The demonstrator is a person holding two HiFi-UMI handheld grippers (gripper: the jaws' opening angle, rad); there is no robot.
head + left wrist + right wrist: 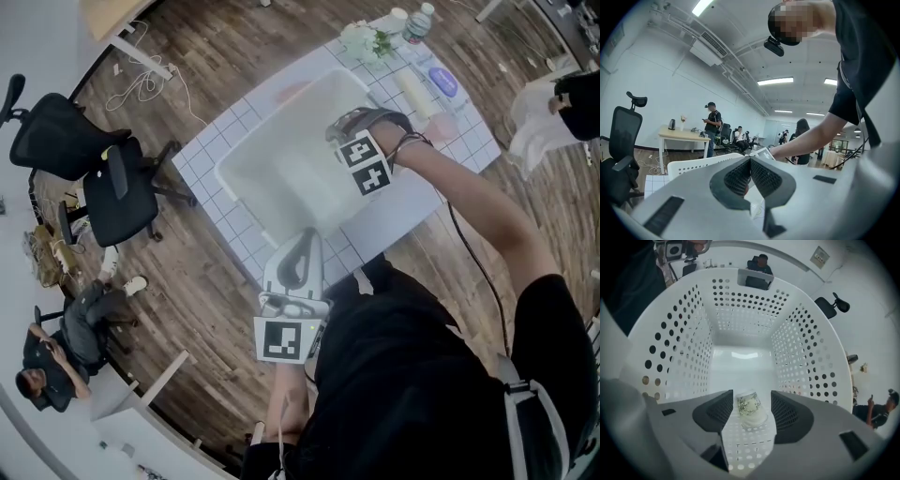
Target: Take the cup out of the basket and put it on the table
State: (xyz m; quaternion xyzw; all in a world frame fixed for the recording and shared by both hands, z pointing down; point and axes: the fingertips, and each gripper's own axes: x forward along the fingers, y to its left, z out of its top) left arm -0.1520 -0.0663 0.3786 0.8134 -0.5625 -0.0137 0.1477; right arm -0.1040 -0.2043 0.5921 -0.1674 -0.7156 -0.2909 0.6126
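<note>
A white perforated basket (246,150) stands on the tiled table (217,141). In the right gripper view a small white cup (750,409) with a green leaf print rests on the basket's floor, near a wall (684,333). My right gripper (752,398) points steeply down into the basket, open, with the cup between its pads and a gap on each side. In the head view its marker cube hides the cup, and the right gripper (354,150) hangs over the basket's right half. My left gripper (308,234) is held level at the basket's near rim (693,164), jaws shut and empty (750,159).
A bottle (420,21), a flower bunch (367,39), a blue-topped item (446,82) and a pink object (441,127) lie on the table beyond the basket. Black office chairs (103,183) stand left of the table. A person sits on the floor (56,347).
</note>
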